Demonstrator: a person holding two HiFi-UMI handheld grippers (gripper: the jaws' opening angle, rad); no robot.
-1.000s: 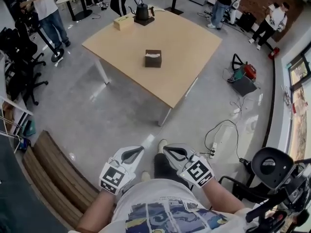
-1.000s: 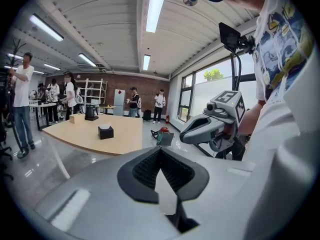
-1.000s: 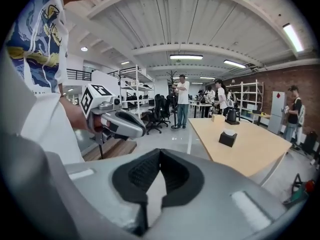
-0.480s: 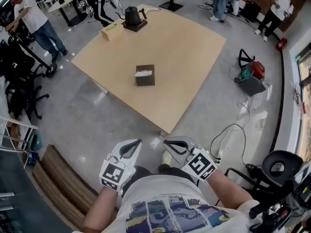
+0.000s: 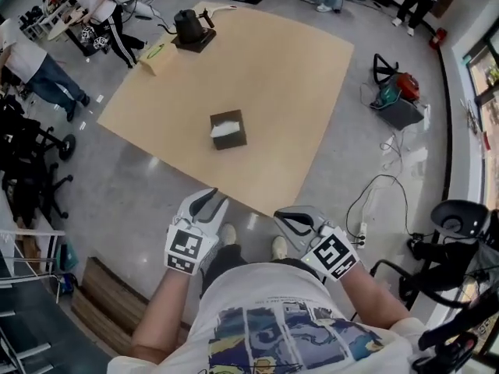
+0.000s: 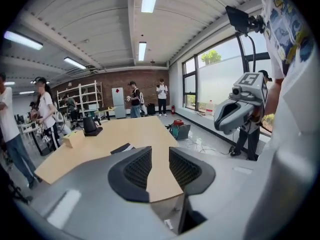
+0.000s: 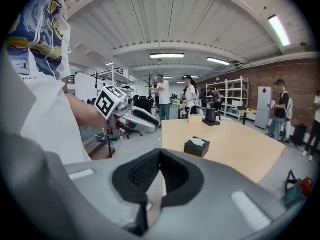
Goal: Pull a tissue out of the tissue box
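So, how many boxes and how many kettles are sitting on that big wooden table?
Boxes: 2 (dark tissue box, tan box)
Kettles: 1 (black kettle)
Total: 3

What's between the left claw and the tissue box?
Nothing but bare table, seen in the head view. The left claw, opening with nothing between its jaws, hangs by the near edge; the tissue box stands mid-table.

a pale wooden worktop [image 5: 273, 76] fills the upper middle of the frame, standing on a grey floor [image 5: 132, 189]. near its centre sits a dark tissue box [image 5: 228, 129] with white tissue on top. toward the upper left corner stand a black kettle [image 5: 187, 28] and, near it at the edge, a tan box [image 5: 154, 57].
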